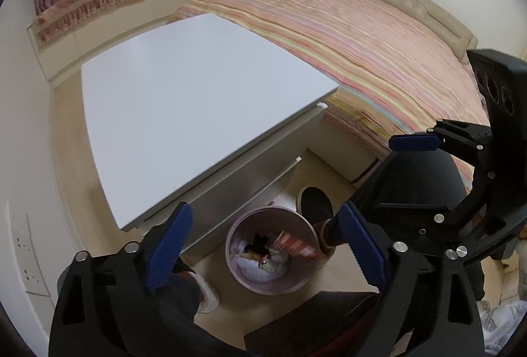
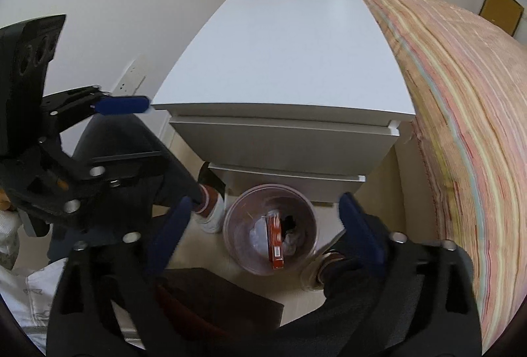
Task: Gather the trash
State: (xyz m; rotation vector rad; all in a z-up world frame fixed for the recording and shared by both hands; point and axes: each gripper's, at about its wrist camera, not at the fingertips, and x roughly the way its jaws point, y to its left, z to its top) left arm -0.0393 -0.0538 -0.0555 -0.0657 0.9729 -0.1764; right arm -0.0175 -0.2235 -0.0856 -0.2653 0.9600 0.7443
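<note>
The left gripper (image 1: 266, 245), black with blue finger pads (image 1: 169, 245), hangs with its 2 fingers spread wide and nothing between them, above a round translucent pink trash bin (image 1: 230, 250) on the pale floor. The right gripper (image 2: 265, 228) is likewise spread wide and holds nothing over the same bin (image 2: 230, 225). Inside the bin lie a red rectangular carton (image 2: 275, 238), crumpled white paper (image 1: 260, 268) and some dark scraps. The bin stands just in front of a white 2-drawer bedside cabinet (image 2: 283, 60), between the person's white-soled shoes (image 2: 210, 215). Beside the cabinet runs a bed with a pink striped cover (image 1: 378, 44).
</note>
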